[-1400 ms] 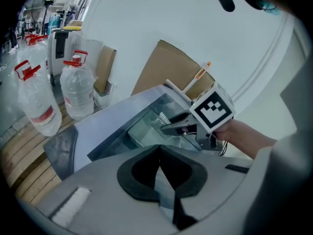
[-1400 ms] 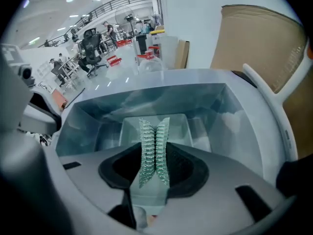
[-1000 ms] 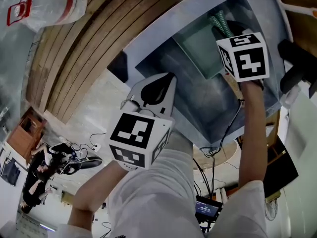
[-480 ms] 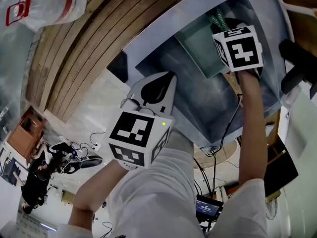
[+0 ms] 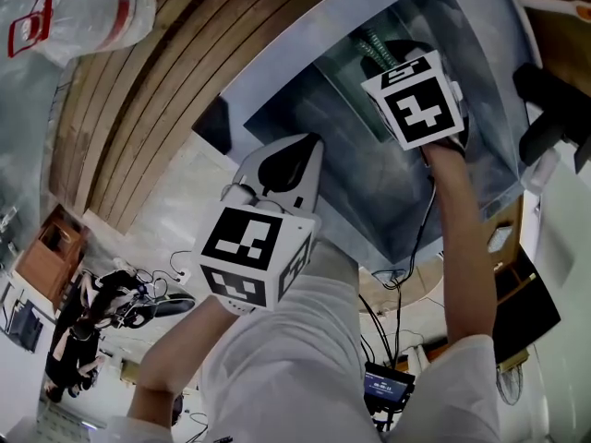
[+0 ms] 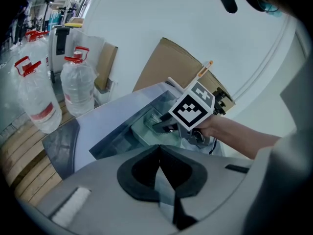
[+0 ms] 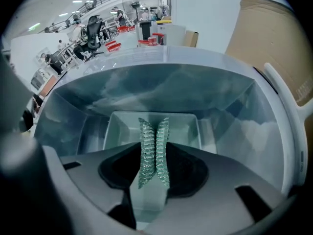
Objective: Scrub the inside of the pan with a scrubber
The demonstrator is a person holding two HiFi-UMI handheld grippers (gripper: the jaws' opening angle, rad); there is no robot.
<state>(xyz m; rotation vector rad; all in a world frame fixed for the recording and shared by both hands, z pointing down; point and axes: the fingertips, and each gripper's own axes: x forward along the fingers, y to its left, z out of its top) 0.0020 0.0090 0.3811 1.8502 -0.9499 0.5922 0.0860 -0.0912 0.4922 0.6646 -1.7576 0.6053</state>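
A pale green rectangular pan [image 7: 122, 130] lies on the bottom of a steel sink [image 7: 146, 89]. My right gripper [image 7: 154, 127] hangs over the pan's middle with its ribbed green fingers [image 7: 145, 151] pressed together; I see nothing between them. In the head view the right gripper [image 5: 372, 42] reaches into the sink above the pan [image 5: 343, 74]. My left gripper [image 5: 312, 148] is held outside the sink near its front rim, shut and empty. The left gripper view shows its jaws [image 6: 159, 156] closed, with the right gripper [image 6: 157, 119] and pan [image 6: 143, 129] beyond. No scrubber is visible.
The sink rim [image 5: 277, 58] is a wide flat steel ledge. Large water bottles [image 6: 78, 84] stand on a wooden slatted platform [image 5: 138, 90] beside the sink. A cardboard box [image 6: 171, 62] leans behind it. A cable [image 5: 420, 238] trails from the right gripper.
The right gripper has slid across the sink toward the pan's far end, leftward and upward in the head view. The left gripper has stayed where it was.
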